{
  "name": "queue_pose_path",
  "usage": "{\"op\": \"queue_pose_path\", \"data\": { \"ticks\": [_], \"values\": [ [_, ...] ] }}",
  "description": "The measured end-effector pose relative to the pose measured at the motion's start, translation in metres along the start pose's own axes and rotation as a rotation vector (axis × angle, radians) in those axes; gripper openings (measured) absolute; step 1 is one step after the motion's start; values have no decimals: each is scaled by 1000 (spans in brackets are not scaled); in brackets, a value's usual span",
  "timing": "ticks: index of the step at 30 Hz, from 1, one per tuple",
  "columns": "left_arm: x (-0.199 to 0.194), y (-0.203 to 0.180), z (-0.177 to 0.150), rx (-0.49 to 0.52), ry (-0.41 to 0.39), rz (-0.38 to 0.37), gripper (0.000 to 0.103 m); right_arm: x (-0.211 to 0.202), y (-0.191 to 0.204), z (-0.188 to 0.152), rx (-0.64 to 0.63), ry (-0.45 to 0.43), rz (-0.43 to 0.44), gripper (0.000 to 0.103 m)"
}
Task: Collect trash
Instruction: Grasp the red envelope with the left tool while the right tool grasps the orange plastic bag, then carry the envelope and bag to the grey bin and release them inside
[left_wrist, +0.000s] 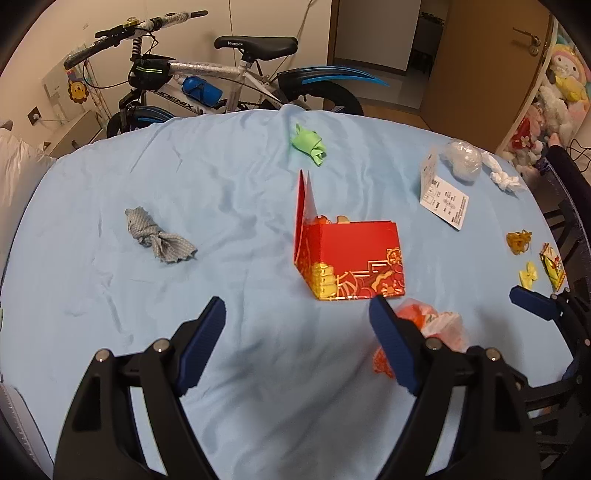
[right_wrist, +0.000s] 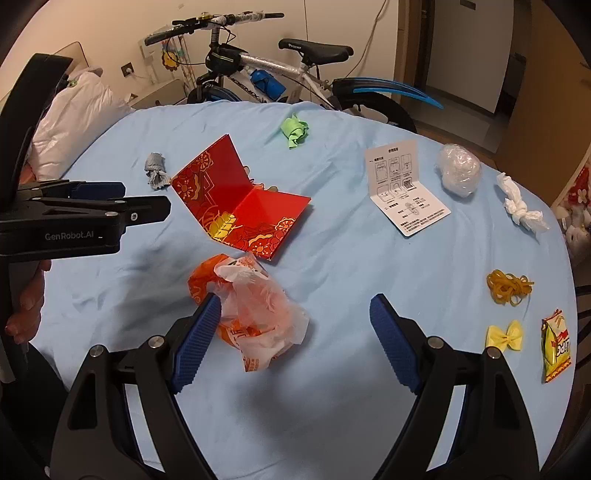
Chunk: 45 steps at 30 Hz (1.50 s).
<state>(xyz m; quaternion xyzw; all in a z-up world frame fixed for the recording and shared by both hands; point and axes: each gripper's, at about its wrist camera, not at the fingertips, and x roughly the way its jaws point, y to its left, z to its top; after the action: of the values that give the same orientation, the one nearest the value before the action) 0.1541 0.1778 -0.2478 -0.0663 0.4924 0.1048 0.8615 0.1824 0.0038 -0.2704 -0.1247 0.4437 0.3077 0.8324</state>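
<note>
Trash lies scattered on a table under a light blue cloth (left_wrist: 229, 177). A folded red and gold card (left_wrist: 351, 258) stands open at the centre; it also shows in the right wrist view (right_wrist: 243, 206). A crumpled orange and white plastic bag (right_wrist: 255, 314) lies just in front of my right gripper (right_wrist: 295, 332), which is open and empty, its left finger touching the bag. My left gripper (left_wrist: 295, 332) is open and empty above bare cloth, with the bag (left_wrist: 436, 325) behind its right finger. The left gripper is seen side-on in the right wrist view (right_wrist: 110, 199).
Also on the cloth: a grey wad (left_wrist: 159, 236), a green wad (left_wrist: 308, 146), a white leaflet (right_wrist: 406, 188), a clear plastic ball (right_wrist: 460, 168), a white tissue (right_wrist: 521, 206), rubber bands (right_wrist: 508, 286), a yellow bow (right_wrist: 506, 334), a snack packet (right_wrist: 556, 347). A bicycle (left_wrist: 221, 81) stands behind the table.
</note>
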Motion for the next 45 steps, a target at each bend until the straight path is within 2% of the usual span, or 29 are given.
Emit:
{"op": "queue_pose_path", "data": {
  "ticks": [9,10,12,13,16,17,20,25,28,36,45],
  "values": [
    [36,7,10,12,8,-21,77,30,7,5,-30,15,3,80],
    [39,7,11,18,8,-26,72,34,8,5,-30,18,4,80],
    [46,7,13,34,14,-38,65,40,10,5,-35,21,6,73],
    [50,7,14,40,16,-45,62,43,10,5,-37,26,9,63],
    [60,6,15,54,22,-69,54,53,10,8,-34,42,32,48],
    [63,5,15,56,25,-82,52,55,10,8,-35,44,37,38],
    [71,2,14,69,34,-121,39,56,12,9,-46,29,43,27],
    [79,-5,13,100,39,-148,12,56,4,12,-11,27,58,22],
    [80,-7,12,111,30,-153,5,53,-3,13,19,14,54,20],
    [75,-10,11,111,7,-188,1,47,-21,16,93,-7,42,19],
    [59,-11,5,117,-31,-164,1,37,-26,13,121,-28,29,19]
  ]
}}
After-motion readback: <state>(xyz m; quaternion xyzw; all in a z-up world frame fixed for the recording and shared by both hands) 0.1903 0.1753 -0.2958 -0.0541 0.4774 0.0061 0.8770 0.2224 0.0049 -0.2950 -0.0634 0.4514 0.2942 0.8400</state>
